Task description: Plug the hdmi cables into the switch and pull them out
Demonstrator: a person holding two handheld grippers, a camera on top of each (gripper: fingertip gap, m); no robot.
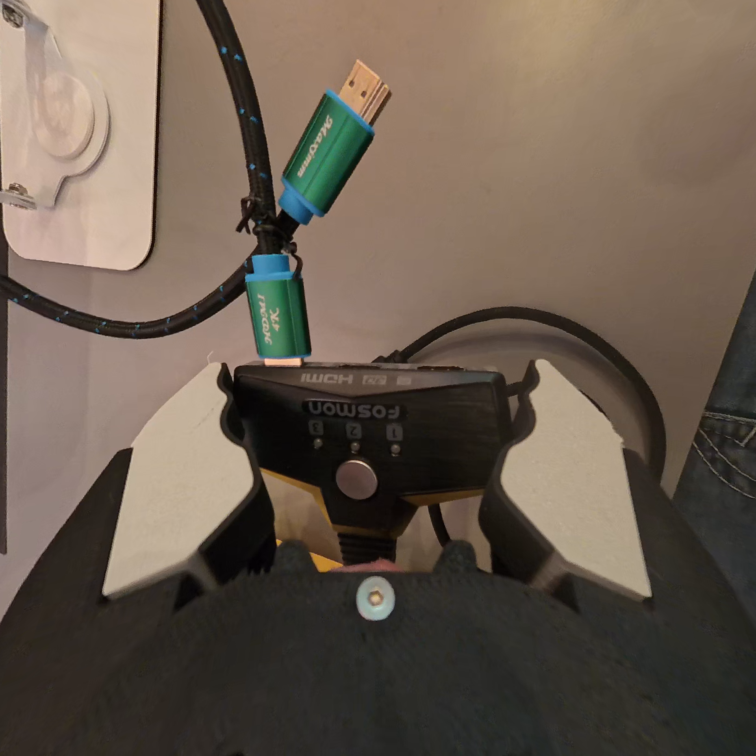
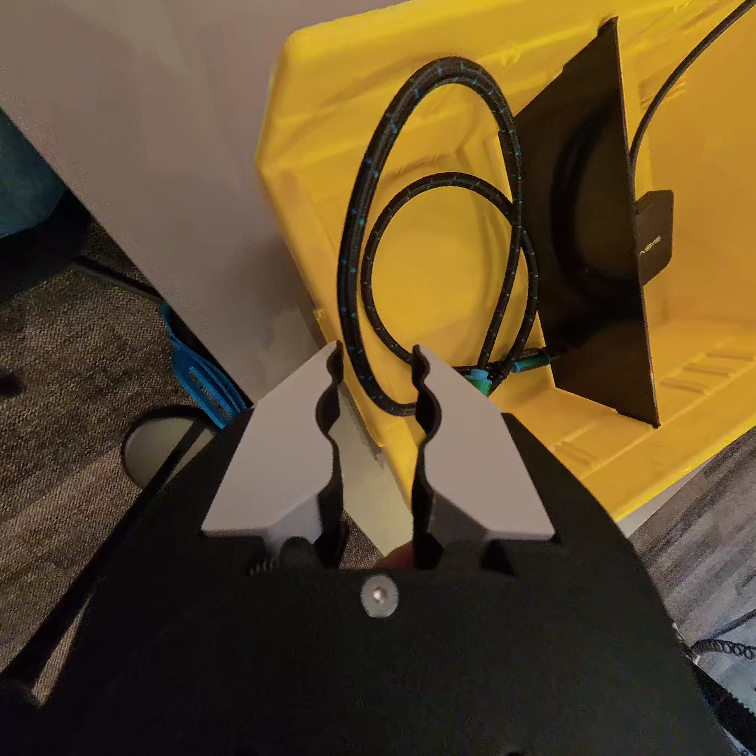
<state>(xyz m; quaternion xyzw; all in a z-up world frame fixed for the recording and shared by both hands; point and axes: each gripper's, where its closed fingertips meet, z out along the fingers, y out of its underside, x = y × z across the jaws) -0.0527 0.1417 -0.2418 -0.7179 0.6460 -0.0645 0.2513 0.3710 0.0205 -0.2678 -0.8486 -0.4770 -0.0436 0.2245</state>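
My left gripper (image 1: 376,366) is shut on the black HDMI switch (image 1: 368,425), gripping its two sides. A green plug with a blue collar (image 1: 278,315) sits in the switch's far-left port, with a strip of its gold tip showing. A second green plug (image 1: 327,151) hangs free above it, gold tip up, tied to the black braided cable (image 1: 241,122). A plain black cable (image 1: 491,319) enters the switch's top right. My right gripper (image 2: 376,360) is open by a narrow gap and empty, in front of a coiled braided cable (image 2: 356,245) with green plugs (image 2: 478,380) in a yellow bin (image 2: 327,122).
A white plate with a clear hook (image 1: 77,135) hangs on the grey wall at left. Blue jeans (image 1: 728,429) are at the right edge. A black flat panel (image 2: 593,245) leans inside the bin. A blue strap (image 2: 200,376) and carpet (image 2: 61,347) lie to the lower left. The gap from one gripper's tips to the other's is roughly 45 cm.
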